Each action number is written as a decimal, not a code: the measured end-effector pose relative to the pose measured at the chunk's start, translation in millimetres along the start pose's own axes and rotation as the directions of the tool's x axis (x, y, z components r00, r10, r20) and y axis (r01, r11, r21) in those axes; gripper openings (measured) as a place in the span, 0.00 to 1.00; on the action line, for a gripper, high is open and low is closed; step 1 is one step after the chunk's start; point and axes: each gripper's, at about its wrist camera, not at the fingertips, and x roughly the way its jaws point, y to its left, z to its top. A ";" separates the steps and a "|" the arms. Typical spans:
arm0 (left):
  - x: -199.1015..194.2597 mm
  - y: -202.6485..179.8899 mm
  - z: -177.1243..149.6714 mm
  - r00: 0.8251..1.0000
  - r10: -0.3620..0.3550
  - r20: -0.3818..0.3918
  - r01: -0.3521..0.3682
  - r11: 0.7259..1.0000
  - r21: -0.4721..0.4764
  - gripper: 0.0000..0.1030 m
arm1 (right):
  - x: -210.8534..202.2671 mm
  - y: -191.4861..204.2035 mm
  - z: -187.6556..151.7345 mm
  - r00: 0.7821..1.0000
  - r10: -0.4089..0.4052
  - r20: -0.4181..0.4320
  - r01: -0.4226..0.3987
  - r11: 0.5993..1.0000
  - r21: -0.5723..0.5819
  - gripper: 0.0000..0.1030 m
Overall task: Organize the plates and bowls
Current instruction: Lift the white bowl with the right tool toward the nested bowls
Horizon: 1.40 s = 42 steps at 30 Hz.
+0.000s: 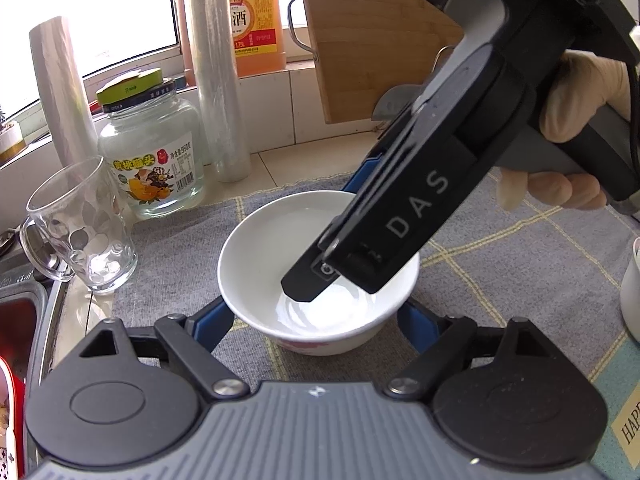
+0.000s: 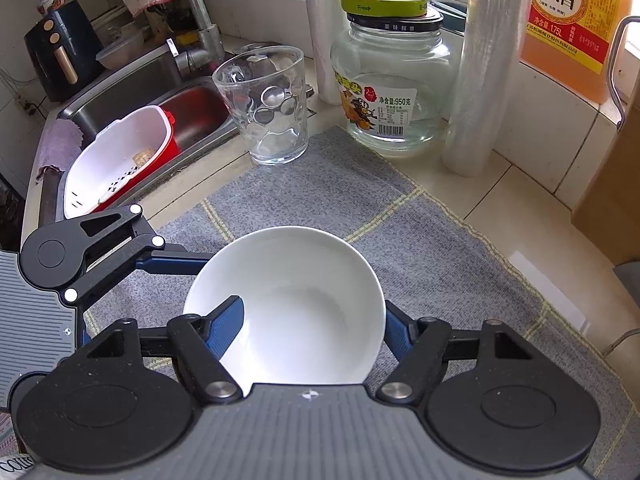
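Observation:
A white bowl (image 1: 280, 248) stands on the grey checked mat (image 1: 500, 280). In the left wrist view my left gripper (image 1: 316, 320) has a blue finger against each side of the bowl's lower wall, shut on it. My right gripper (image 1: 332, 236), held by a gloved hand (image 1: 580, 96), comes down from the upper right. In the right wrist view the bowl (image 2: 312, 280) sits in my right gripper (image 2: 312, 316): one finger (image 2: 228, 320) is inside the bowl, the other is outside its right wall, shut on it. The left gripper's finger (image 2: 176, 260) reaches the bowl's left rim.
A glass mug (image 2: 268, 108), a glass jar (image 2: 392, 88), two rolls of film (image 2: 480, 80) and an orange bottle (image 2: 568, 20) stand behind the mat. A sink with a red-and-white colander (image 2: 120, 160) lies to the left. A wooden board (image 1: 360, 32) leans at the back; a white cup (image 1: 632, 280) stands at the right edge.

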 end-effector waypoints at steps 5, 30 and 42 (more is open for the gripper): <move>-9.5 -2.8 1.4 1.000 -0.007 -0.005 0.007 1.000 -0.005 0.86 | -6.8 3.9 -2.4 1.000 0.006 0.005 -0.006 1.000 -0.001 0.76; -73.8 -50.9 4.7 0.998 -0.062 -0.013 0.062 0.997 0.054 0.86 | -83.8 42.7 -58.3 0.997 0.003 0.078 -0.001 1.000 -0.020 0.76; -101.1 -98.2 7.1 0.996 -0.092 -0.015 0.093 0.990 0.105 0.86 | -132.5 50.2 -104.8 0.992 -0.002 0.129 0.004 1.000 -0.019 0.76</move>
